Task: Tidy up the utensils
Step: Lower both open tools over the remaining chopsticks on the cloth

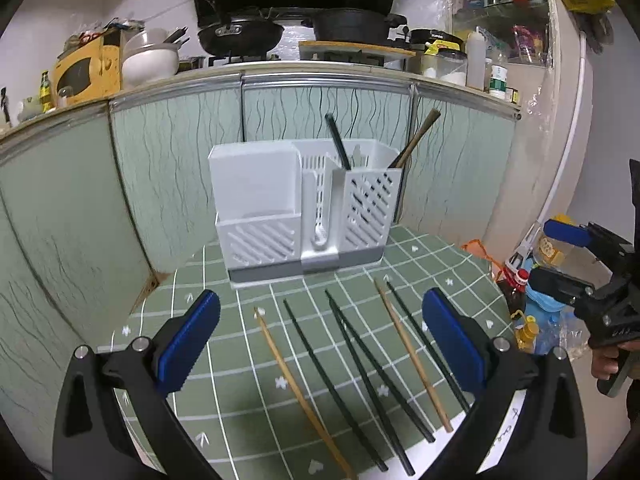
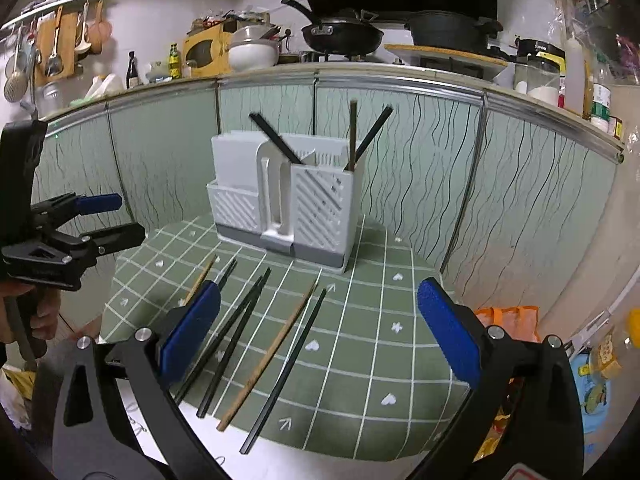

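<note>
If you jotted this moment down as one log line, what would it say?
left gripper: open, empty | right gripper: open, empty | chopsticks: six on mat | holder: three chopsticks inside

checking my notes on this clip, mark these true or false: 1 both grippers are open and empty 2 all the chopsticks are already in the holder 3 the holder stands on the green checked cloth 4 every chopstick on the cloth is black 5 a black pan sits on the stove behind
1. True: the left gripper and the right gripper both stand open with nothing held.
2. False: a few stand in the white holder, but six chopsticks lie on the cloth in front of it.
3. True: it stands upright on the green checked cloth.
4. False: two are light wood, such as the wooden chopstick; the others are black.
5. True: a black pan sits on the stove.
</note>
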`<state>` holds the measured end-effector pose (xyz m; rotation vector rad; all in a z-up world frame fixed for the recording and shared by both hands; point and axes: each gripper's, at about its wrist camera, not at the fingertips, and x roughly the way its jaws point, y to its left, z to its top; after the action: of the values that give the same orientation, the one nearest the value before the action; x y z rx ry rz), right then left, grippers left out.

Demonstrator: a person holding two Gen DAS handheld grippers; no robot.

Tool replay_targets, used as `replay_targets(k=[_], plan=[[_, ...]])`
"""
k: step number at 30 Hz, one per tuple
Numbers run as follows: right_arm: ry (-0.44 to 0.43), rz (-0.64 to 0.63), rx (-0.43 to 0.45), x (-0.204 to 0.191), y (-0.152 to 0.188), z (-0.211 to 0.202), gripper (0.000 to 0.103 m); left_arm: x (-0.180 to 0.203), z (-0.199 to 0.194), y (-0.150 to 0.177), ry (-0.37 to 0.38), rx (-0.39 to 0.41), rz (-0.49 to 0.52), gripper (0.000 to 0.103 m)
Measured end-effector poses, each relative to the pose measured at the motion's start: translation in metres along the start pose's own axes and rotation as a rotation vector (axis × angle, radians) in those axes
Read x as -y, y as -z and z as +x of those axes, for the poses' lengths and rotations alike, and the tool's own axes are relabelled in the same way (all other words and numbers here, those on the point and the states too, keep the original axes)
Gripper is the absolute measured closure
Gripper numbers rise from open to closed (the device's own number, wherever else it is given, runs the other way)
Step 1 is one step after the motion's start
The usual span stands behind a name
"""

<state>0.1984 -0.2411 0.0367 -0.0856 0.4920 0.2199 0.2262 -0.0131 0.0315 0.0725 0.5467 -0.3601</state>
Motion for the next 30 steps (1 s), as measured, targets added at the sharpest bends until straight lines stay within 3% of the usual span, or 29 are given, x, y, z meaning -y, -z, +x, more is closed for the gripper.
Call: replay_targets(k=[9,19,27,30], plan=[[0.000,0.000,-0.045,-0.010,0.037,0.009,0.008,-0.001,-0.012,0.039,-0.074,0.040,-0.030,0.004],[0.036,-0.014,-0.094,-0.020,0.073,0.020,0.008,0.003,-0.007,0.086,-0.195,0.025,-0.004,0.004],[0.036,0.015,-0.148,-0.023,0.097,0.034,0.009,0.004,0.001,0.116,-0.203,-0.008,-0.018,0.005],[0.037,0.025,-0.160,-0.025,0.103,0.038,0.009,0.005,0.006,0.125,-0.207,-0.026,-0.025,0.009]])
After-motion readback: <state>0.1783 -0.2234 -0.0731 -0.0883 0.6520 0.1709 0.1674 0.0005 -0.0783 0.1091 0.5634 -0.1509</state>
